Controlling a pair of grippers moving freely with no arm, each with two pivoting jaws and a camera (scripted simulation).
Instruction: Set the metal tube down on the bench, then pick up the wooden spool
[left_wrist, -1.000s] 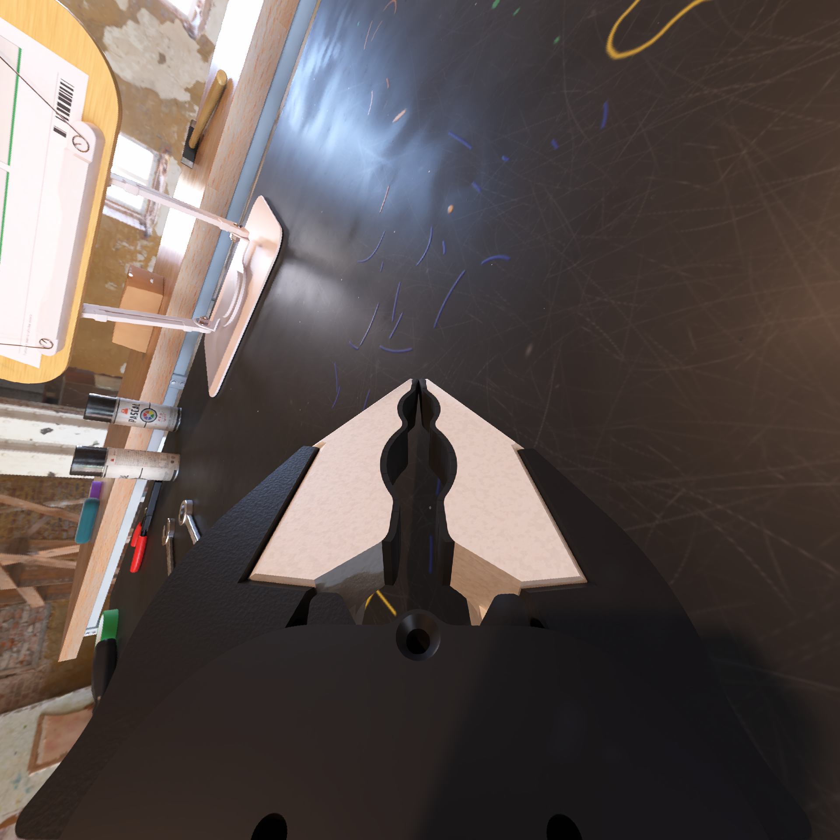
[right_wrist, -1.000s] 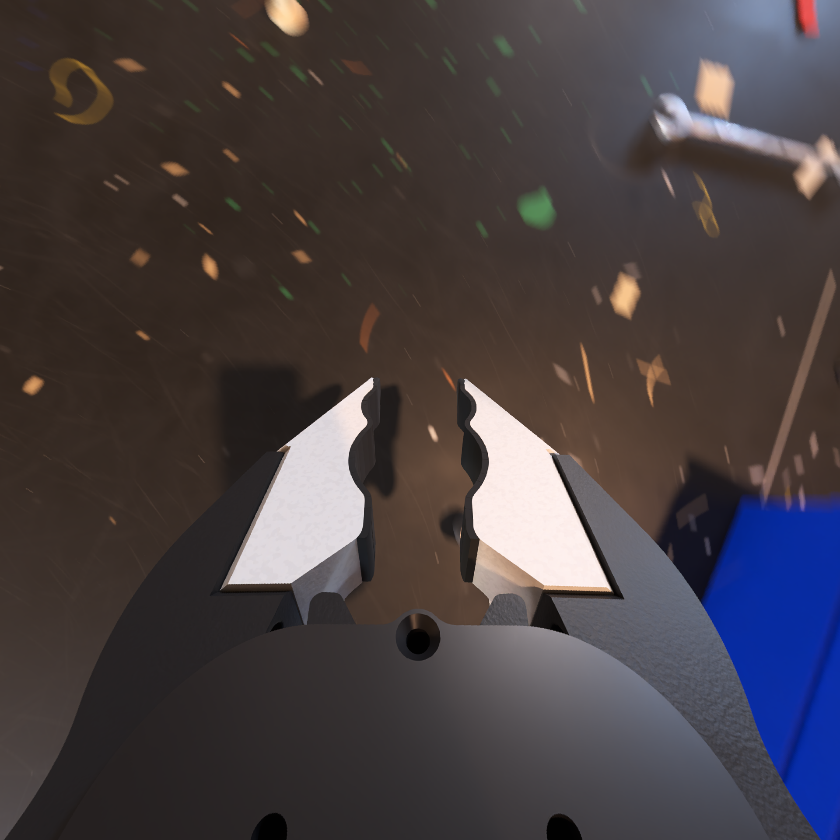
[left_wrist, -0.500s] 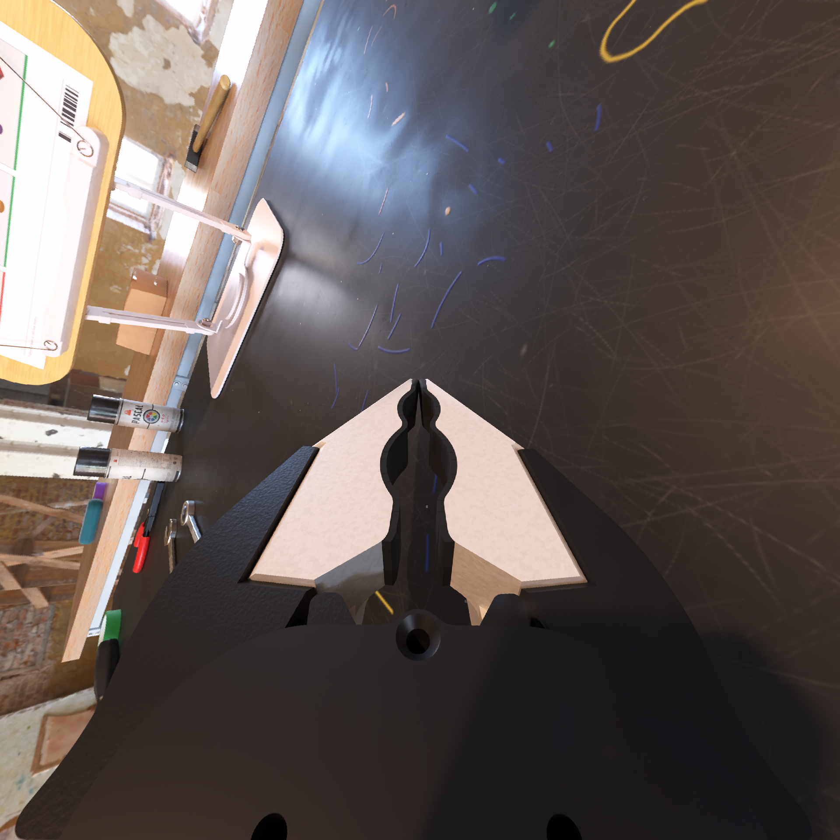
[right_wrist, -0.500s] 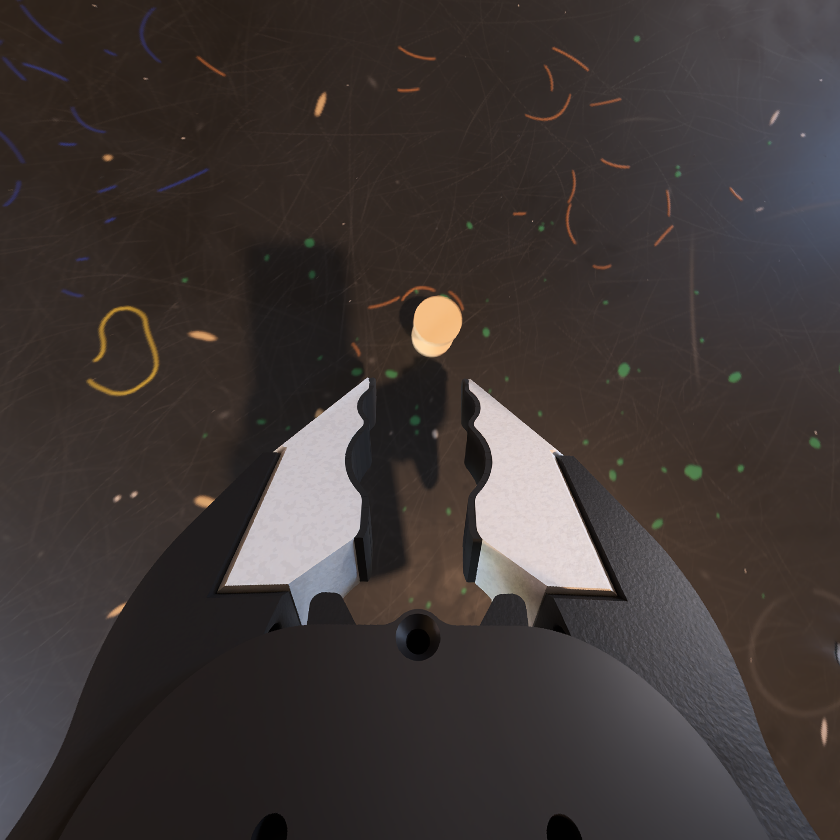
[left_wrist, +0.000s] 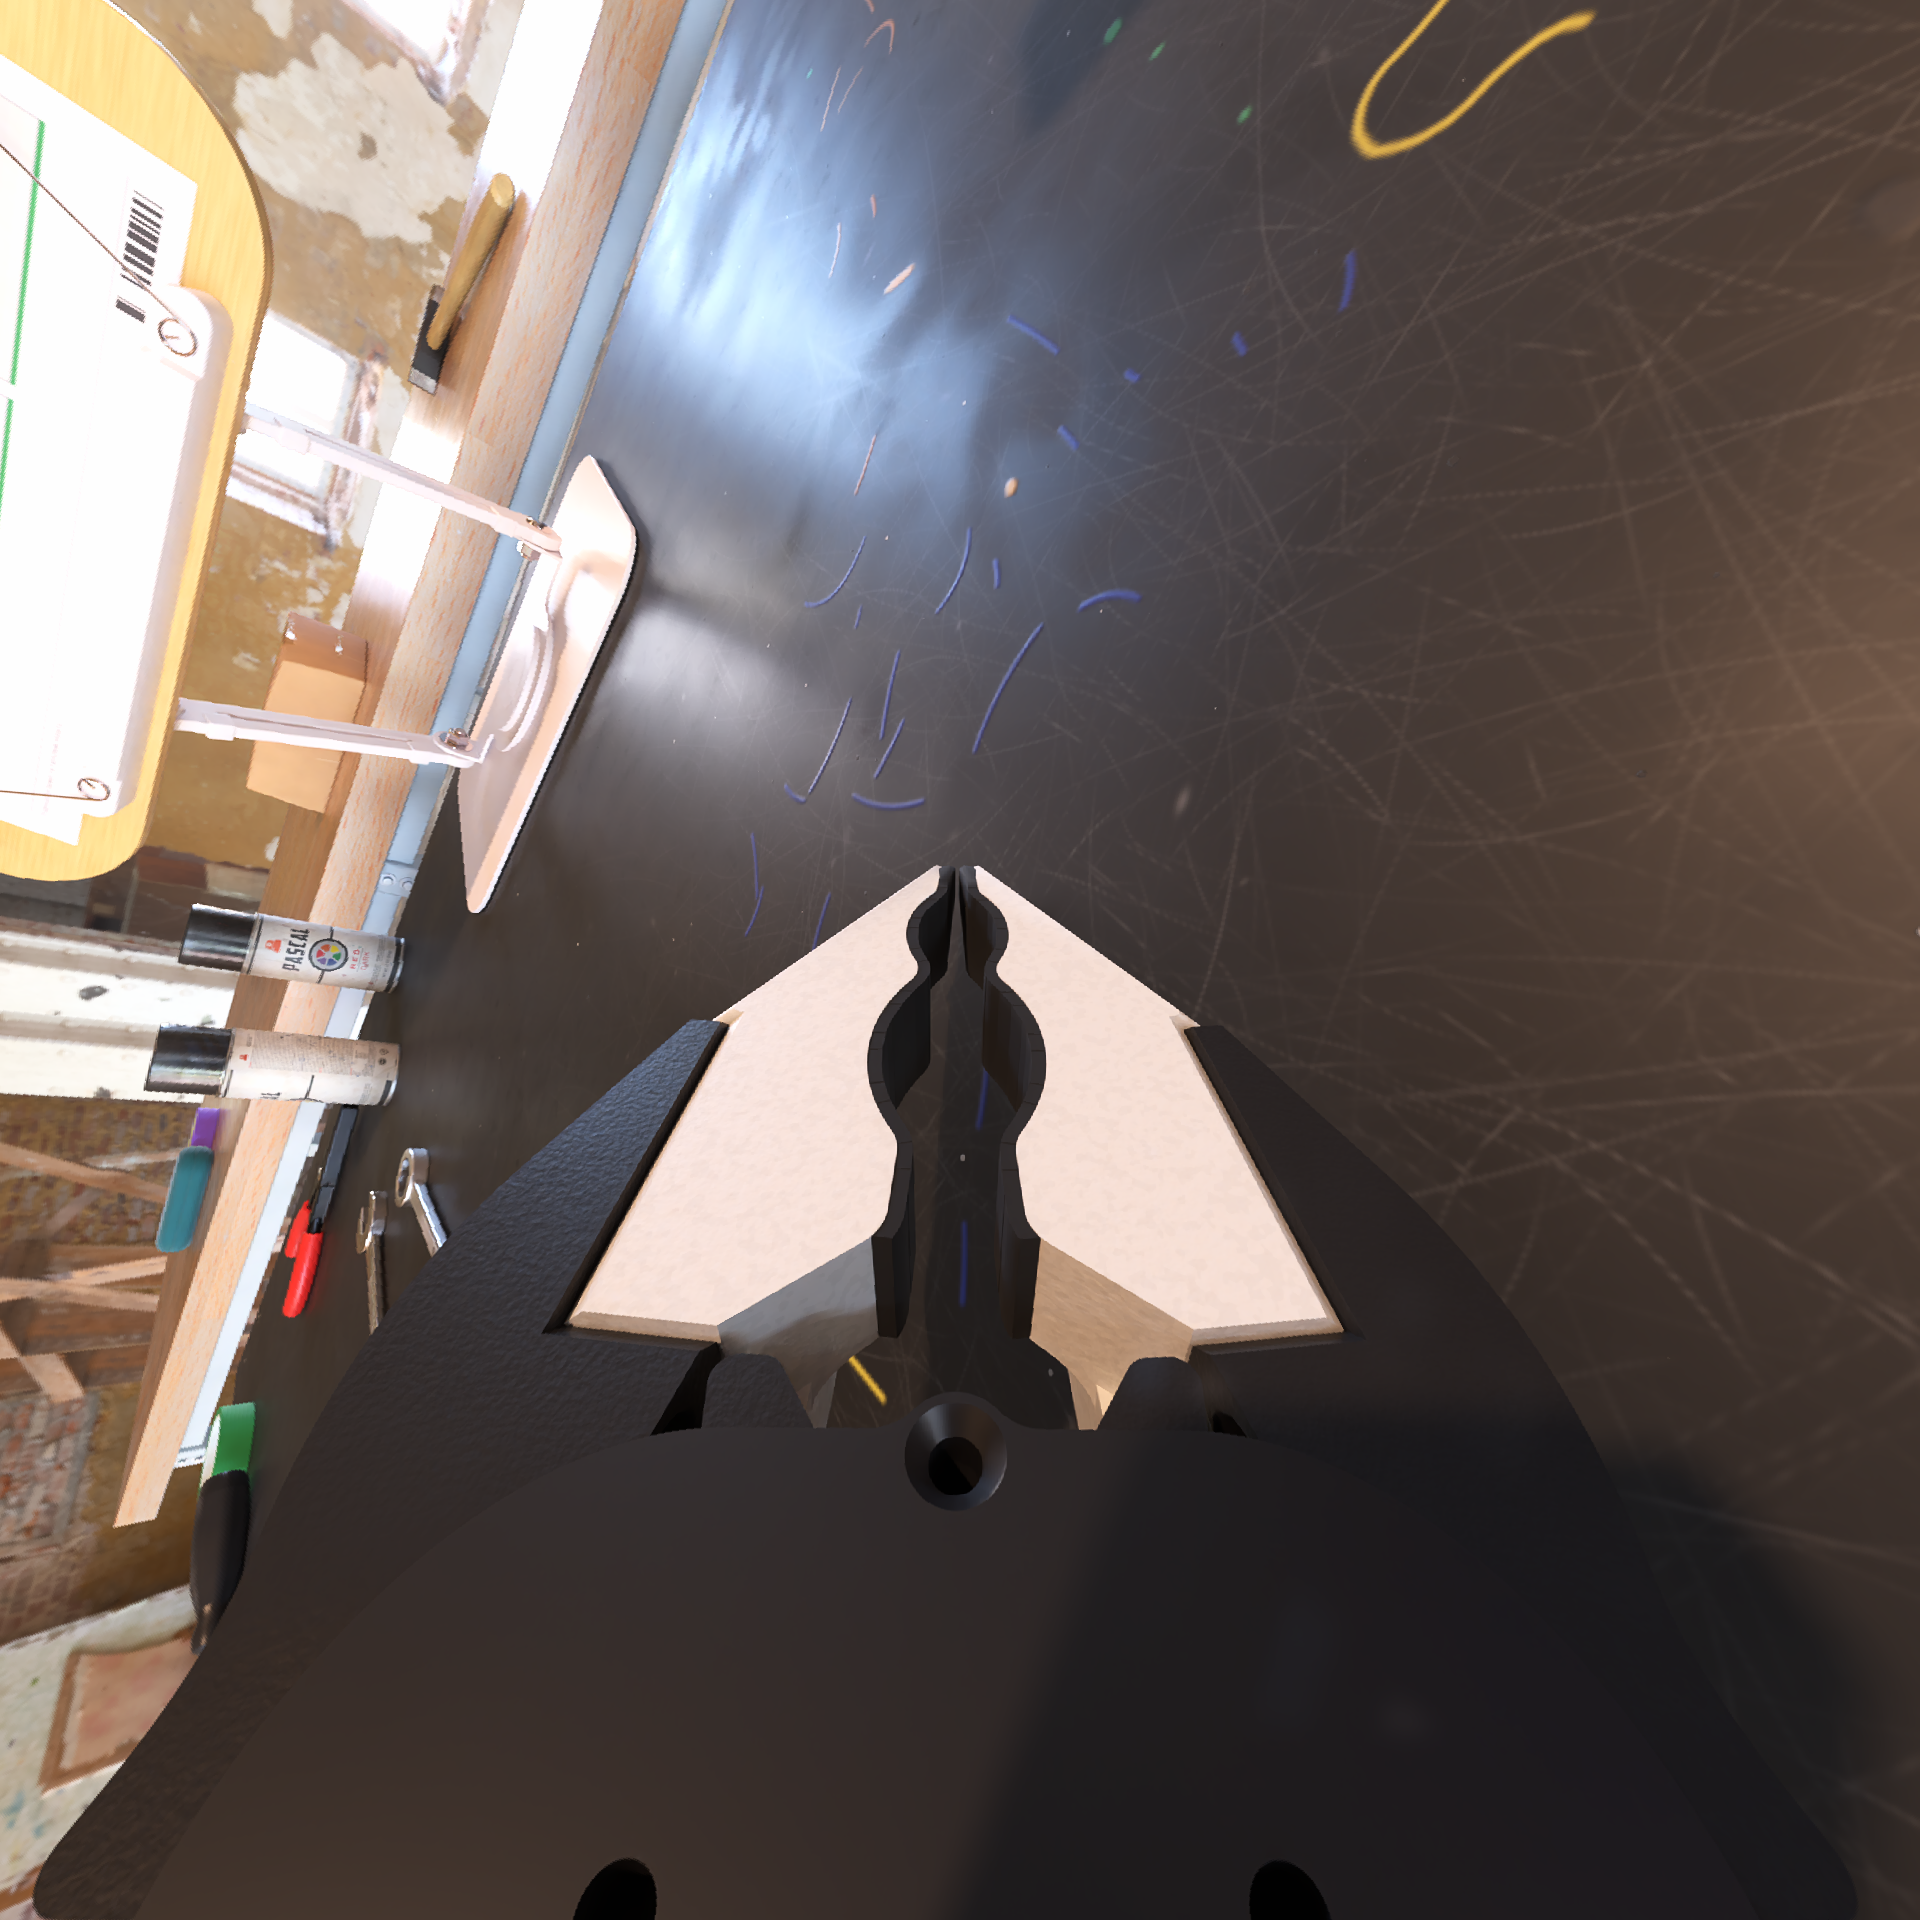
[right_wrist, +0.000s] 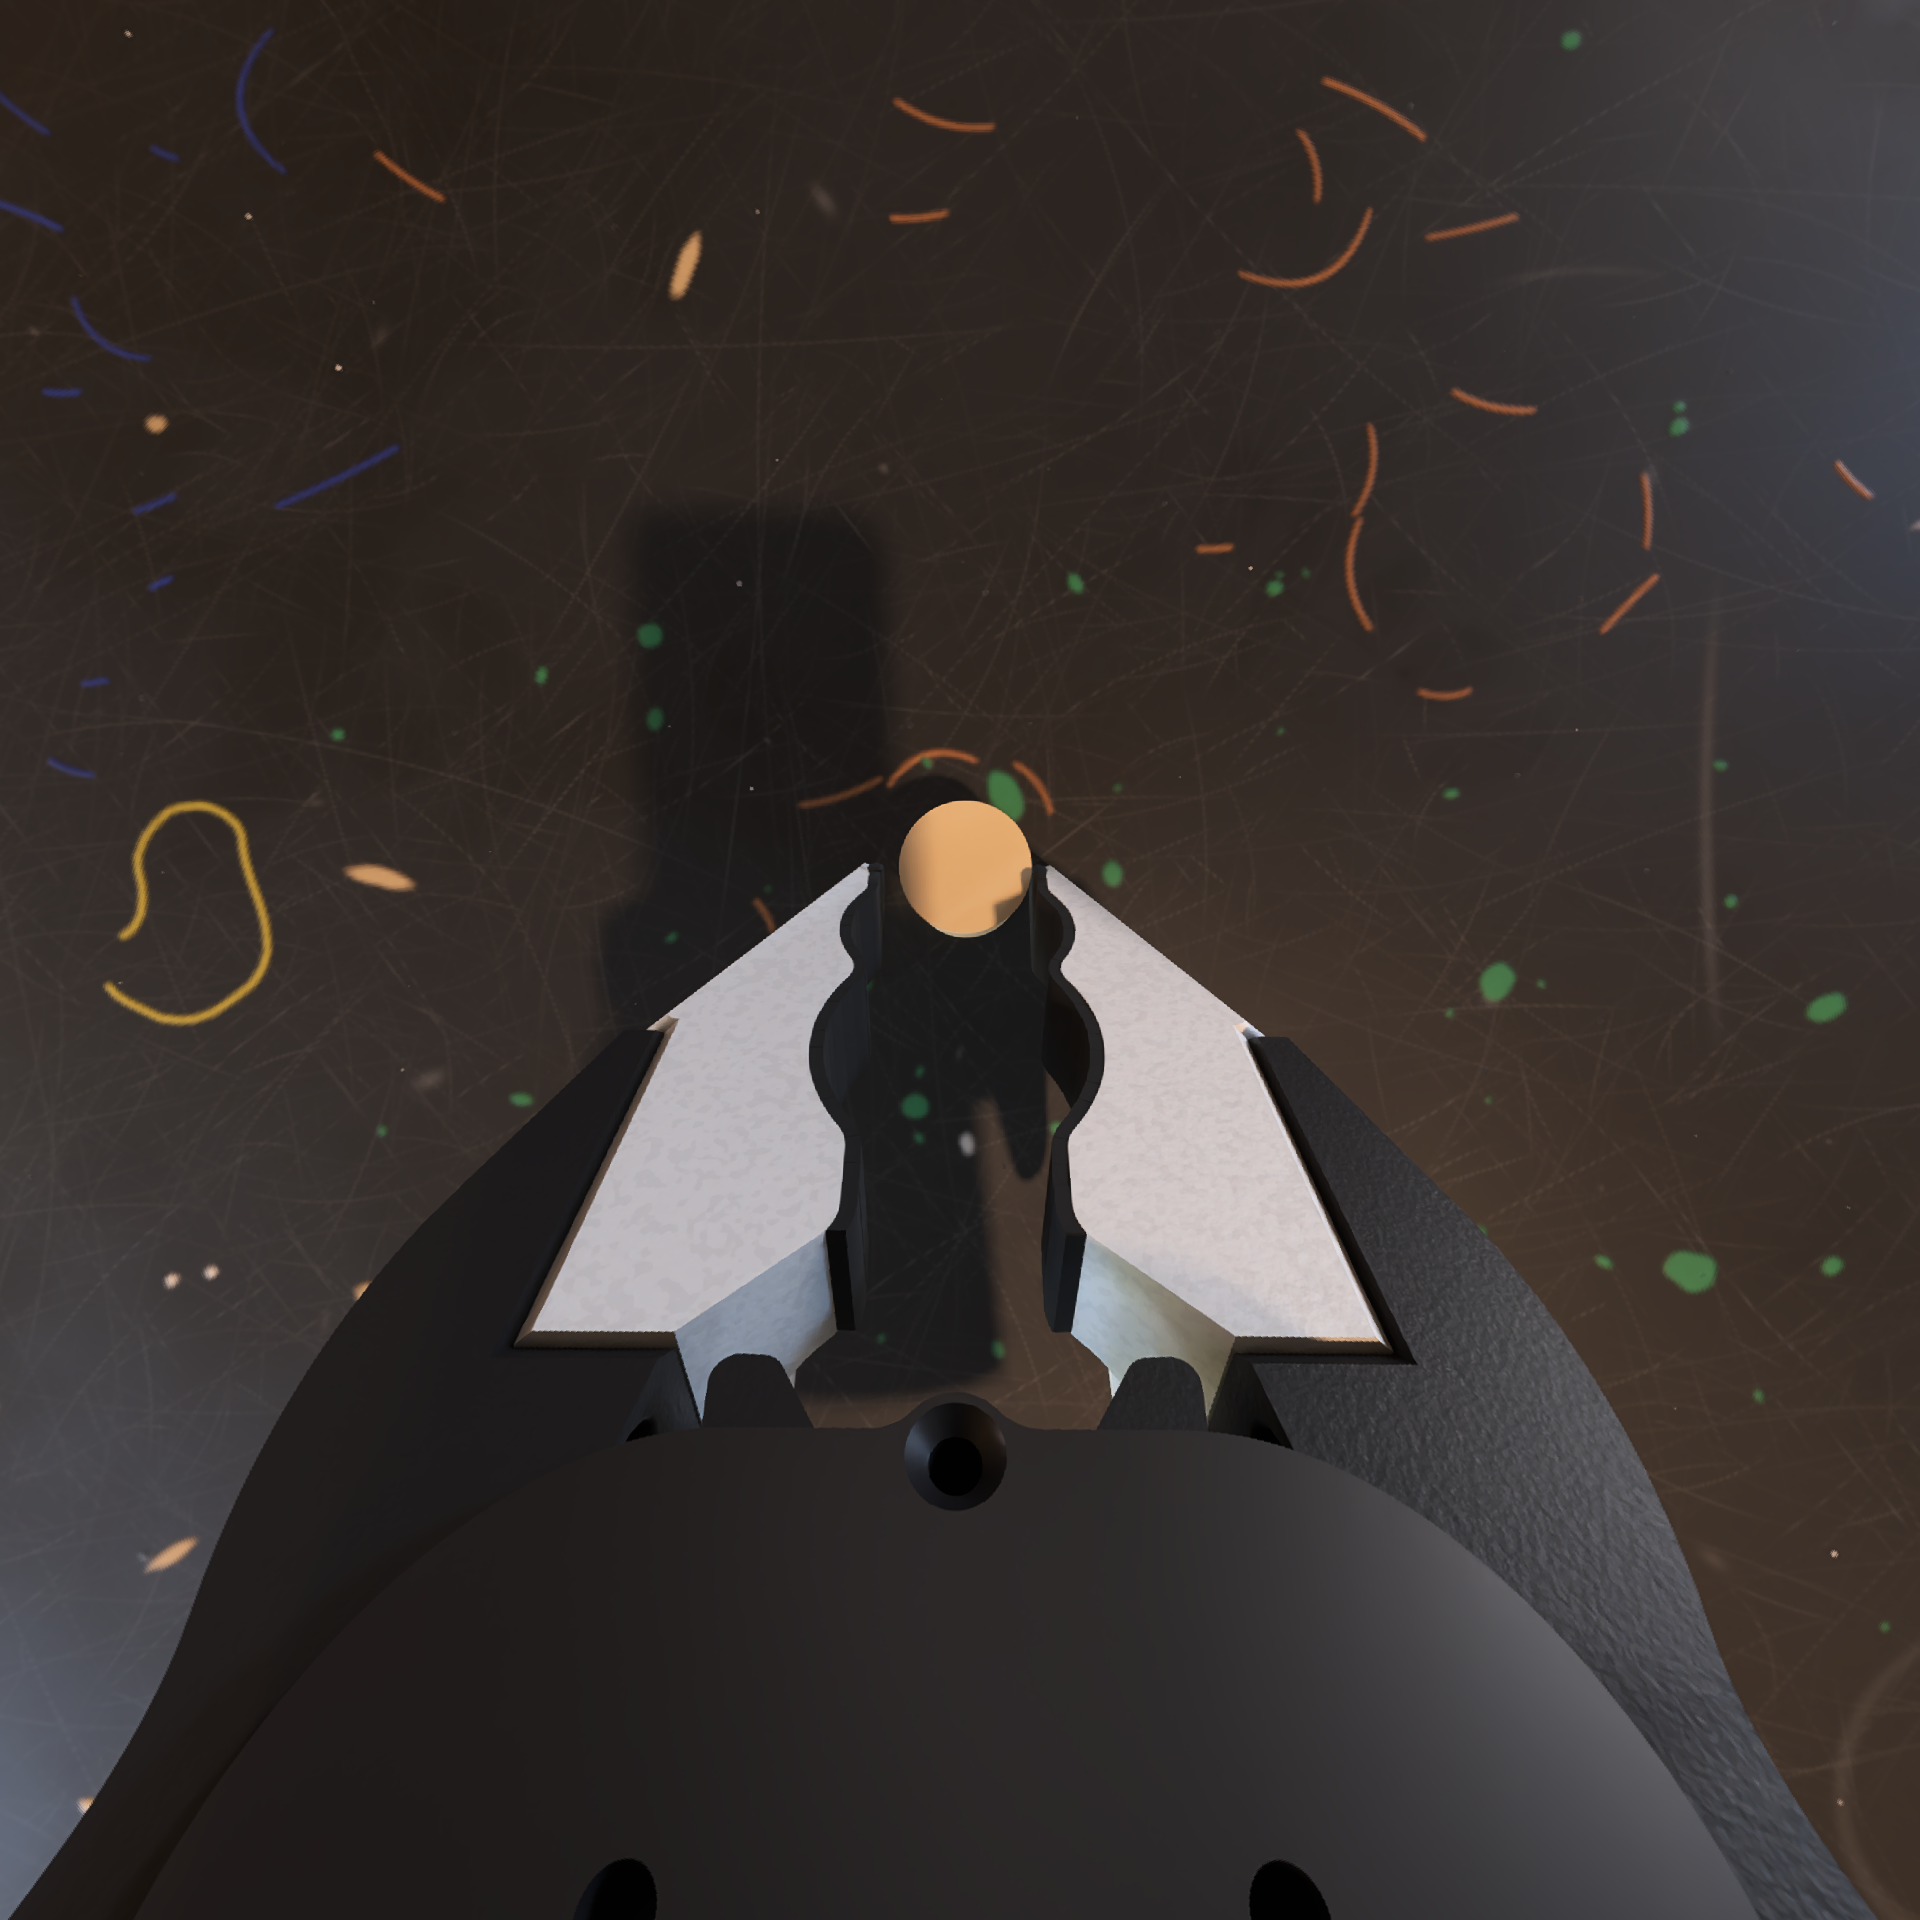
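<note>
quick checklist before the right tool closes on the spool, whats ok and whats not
1. Wooden spool in sight of the right tool: ok, its round tan end shows at the fingertips.
2. Right tool open wide enough: ok, a gap shows on both sides of the spool.
3. Spool deep enough between the fingers: not ok, it sits only at the tips.
4. Height above the bench: cannot tell.
5. Metal tube already set down: cannot tell, it appears in neither view.
6. Left tool out of the way: ok, shut and empty over bare bench.
</note>
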